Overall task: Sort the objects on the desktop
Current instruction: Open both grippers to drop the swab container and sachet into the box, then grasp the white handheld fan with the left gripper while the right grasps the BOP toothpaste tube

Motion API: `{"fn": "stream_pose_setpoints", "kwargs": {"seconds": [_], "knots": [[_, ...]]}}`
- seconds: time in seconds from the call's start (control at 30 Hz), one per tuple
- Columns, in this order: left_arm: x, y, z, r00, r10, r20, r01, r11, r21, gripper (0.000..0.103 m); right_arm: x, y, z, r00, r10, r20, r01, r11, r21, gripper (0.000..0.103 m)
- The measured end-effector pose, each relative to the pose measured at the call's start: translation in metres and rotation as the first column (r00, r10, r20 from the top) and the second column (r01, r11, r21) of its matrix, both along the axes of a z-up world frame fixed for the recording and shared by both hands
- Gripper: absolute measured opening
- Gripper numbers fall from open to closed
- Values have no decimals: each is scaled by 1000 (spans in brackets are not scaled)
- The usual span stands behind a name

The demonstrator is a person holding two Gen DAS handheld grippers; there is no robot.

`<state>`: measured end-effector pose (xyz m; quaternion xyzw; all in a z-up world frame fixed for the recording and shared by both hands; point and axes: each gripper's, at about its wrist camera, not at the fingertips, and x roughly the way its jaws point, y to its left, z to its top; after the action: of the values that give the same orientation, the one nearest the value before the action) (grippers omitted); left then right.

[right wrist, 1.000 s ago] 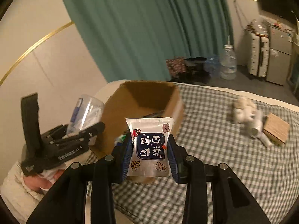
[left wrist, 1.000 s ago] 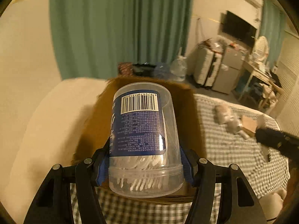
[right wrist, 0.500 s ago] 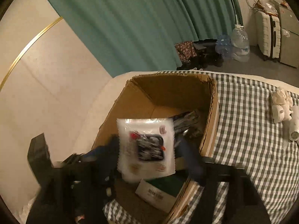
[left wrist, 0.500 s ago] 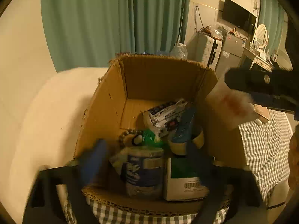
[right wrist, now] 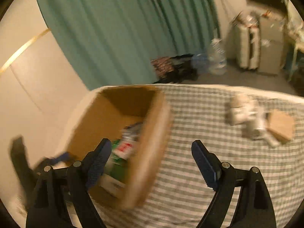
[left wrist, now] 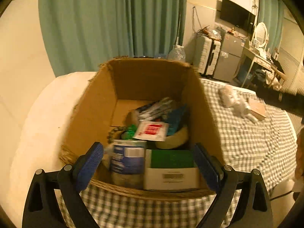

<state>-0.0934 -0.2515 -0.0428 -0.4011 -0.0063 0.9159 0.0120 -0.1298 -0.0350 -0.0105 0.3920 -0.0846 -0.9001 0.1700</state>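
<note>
An open brown cardboard box (left wrist: 95, 114) sits on a bed spread with a green-and-white checked cloth (left wrist: 247, 142), against a backdrop of long teal curtains (left wrist: 104, 22). The left tongs (left wrist: 149, 166) hang over the box's near rim with their blue-padded jaws spread wide and nothing between them. Just below them, inside the box, a clear plastic tub with a blue label (left wrist: 127, 163) stands upright beside a white-and-green carton (left wrist: 171, 169). Behind these lie a white sachet with red print (left wrist: 152, 131), resting flat on top of the heap, a string of dark beads (left wrist: 114, 133), a blue packet (left wrist: 176, 117) and a pale round item (left wrist: 176, 138).

The right tongs (right wrist: 150, 161) are empty too; their jaws have just been opening and now stand wide, held above the box's right-hand wall and the checked cloth. That view is blurred, but the red-printed sachet (right wrist: 124, 148) shows down in the box.

Farther along the bed, well apart from the box, a cluster of whitish soft items (left wrist: 233, 100) lies touching a flat tan block (left wrist: 257, 108). Across the room stand pale suitcases (left wrist: 207, 55), a large clear water bottle (left wrist: 176, 52) on the floor and a dark wall-mounted screen (left wrist: 237, 17).
</note>
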Motion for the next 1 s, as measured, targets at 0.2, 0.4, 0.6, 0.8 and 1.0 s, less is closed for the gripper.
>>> {"fn": "stream_pose_setpoints", "kwargs": {"seconds": [0.2,0.4,0.6,0.8,1.0], "knots": [[11,67,5,996,-83,19,83,997,0,97,36,77,-10,994,-104,-35,108,986,127,88],[18,134,-7,995,-94,36,93,995,22,97,56,160,-16,976,-214,-48,218,968,120,95],[15,192,-38,994,-77,79,75,997,26,98,70,213,-41,948,-316,-24,317,947,56,95],[-3,224,-63,989,-92,116,94,996,-12,98,66,234,-66,940,-342,18,341,940,32,95],[-38,238,-78,986,-81,144,83,996,-10,98,48,247,-93,925,-371,82,374,927,-25,95]]}}
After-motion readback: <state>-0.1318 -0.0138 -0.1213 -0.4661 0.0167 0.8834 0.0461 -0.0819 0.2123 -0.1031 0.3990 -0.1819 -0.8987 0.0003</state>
